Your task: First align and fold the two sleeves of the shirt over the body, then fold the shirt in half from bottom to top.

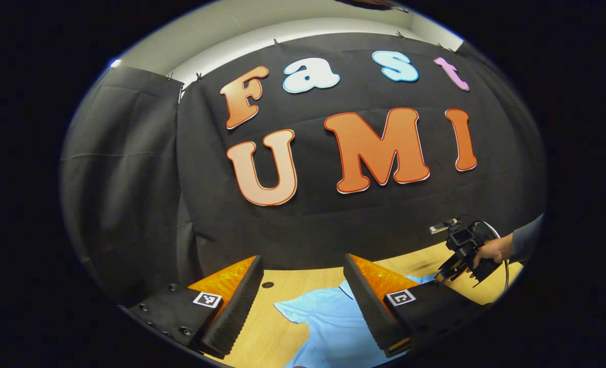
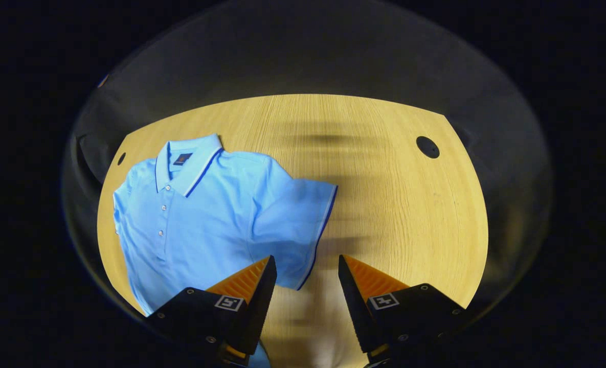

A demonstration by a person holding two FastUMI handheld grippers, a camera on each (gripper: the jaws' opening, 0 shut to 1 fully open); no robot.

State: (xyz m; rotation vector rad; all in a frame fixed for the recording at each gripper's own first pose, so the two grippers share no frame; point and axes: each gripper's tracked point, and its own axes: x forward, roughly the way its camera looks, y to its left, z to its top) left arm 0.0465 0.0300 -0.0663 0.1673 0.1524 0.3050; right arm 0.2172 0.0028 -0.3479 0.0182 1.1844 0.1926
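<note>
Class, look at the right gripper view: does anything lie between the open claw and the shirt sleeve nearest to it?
Nothing visible does. The right claw hangs open above the wooden table, and the sleeve of the blue shirt lies flat just ahead of its fingers, with bare table between them.

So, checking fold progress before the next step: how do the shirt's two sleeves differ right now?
In the right gripper view, the sleeve nearer the right gripper is spread out flat on the table, its dark-trimmed hem plain to see: sleeve. The far sleeve is foreshortened along the shirt's other edge, its hem not visible. The near sleeve lies just ahead of the open fingers; the far one lies beyond the body. Both are light blue, and neither is gripped.
</note>
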